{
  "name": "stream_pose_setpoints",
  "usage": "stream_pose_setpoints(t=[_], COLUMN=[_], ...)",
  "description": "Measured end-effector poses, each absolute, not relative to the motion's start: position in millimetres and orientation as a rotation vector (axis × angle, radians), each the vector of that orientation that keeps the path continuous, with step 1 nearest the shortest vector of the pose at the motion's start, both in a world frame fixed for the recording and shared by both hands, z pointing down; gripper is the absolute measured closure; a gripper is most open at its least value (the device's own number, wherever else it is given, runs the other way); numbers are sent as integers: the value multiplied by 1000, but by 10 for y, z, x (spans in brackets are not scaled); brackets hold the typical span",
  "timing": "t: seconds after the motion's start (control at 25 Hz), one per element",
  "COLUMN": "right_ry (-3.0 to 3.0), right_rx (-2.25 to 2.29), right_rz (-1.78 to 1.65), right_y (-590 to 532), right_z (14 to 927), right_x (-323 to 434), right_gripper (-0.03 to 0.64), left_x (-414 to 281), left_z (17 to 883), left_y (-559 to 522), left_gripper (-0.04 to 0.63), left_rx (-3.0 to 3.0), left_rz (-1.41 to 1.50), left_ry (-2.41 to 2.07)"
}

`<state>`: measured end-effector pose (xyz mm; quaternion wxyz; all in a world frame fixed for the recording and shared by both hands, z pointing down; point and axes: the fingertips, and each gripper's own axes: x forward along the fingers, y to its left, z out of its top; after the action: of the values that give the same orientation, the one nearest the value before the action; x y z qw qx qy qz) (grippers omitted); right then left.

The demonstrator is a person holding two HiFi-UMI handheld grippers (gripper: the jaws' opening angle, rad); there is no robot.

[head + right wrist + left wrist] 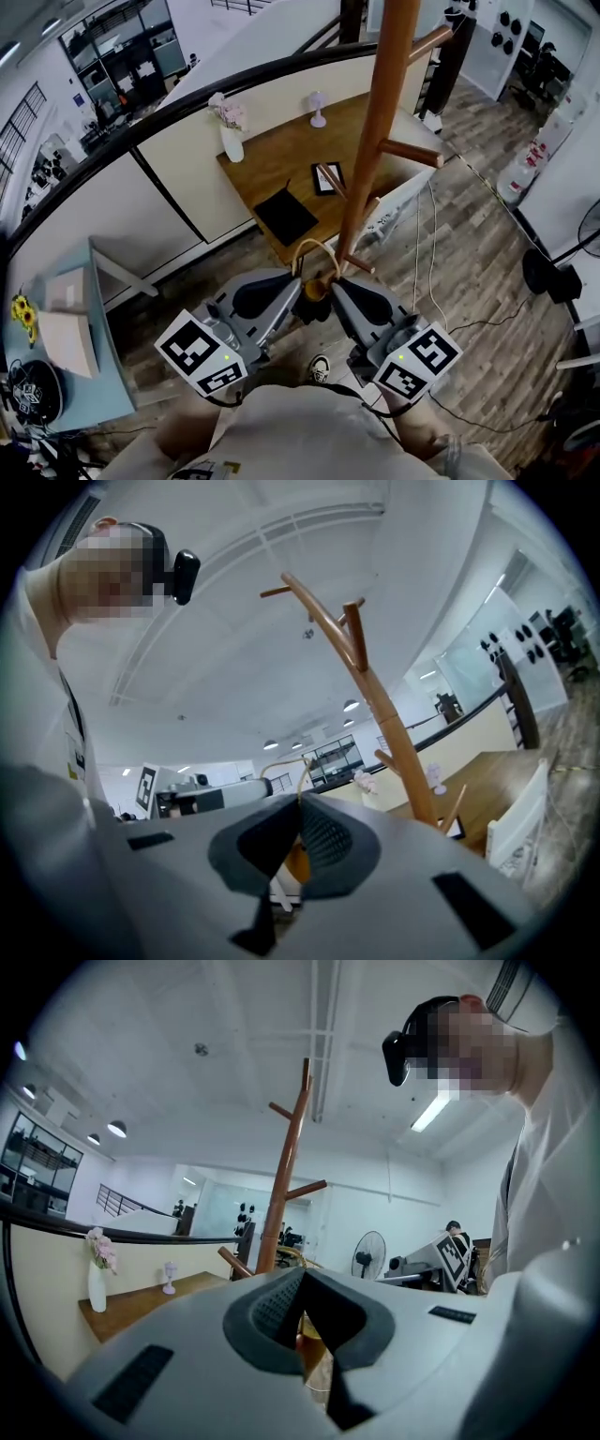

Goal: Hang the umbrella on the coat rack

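Note:
The wooden coat rack rises through the middle of the head view, with its lowest peg just right of the grippers. Below that peg my two grippers meet tip to tip. Between them is the umbrella's brown grip, and its thin curved hook handle arches above them. My left gripper and right gripper are each shut on that grip. The left gripper view shows its pads closed over a brown piece, rack beyond. The right gripper view shows the same: brown piece, rack.
A wooden desk stands behind the rack with a flower vase, a small lamp and a black pad. A light-blue table is at the left. Cables and a fan base lie on the floor right.

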<state>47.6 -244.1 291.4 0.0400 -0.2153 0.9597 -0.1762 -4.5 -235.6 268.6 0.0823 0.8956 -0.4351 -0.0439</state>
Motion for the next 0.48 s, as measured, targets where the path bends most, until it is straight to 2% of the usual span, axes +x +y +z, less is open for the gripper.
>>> stream_pose_setpoints(t=[0.48], right_ry=[2919], right_rx=[-772], right_rz=[-566], right_y=[-2460], right_z=[3045], right_x=[376], right_gripper=[609], left_x=[-132], left_z=[2826], left_y=[-2397], left_gripper=[595], left_rx=[2682], left_rz=[-94], left_ry=[-1195])
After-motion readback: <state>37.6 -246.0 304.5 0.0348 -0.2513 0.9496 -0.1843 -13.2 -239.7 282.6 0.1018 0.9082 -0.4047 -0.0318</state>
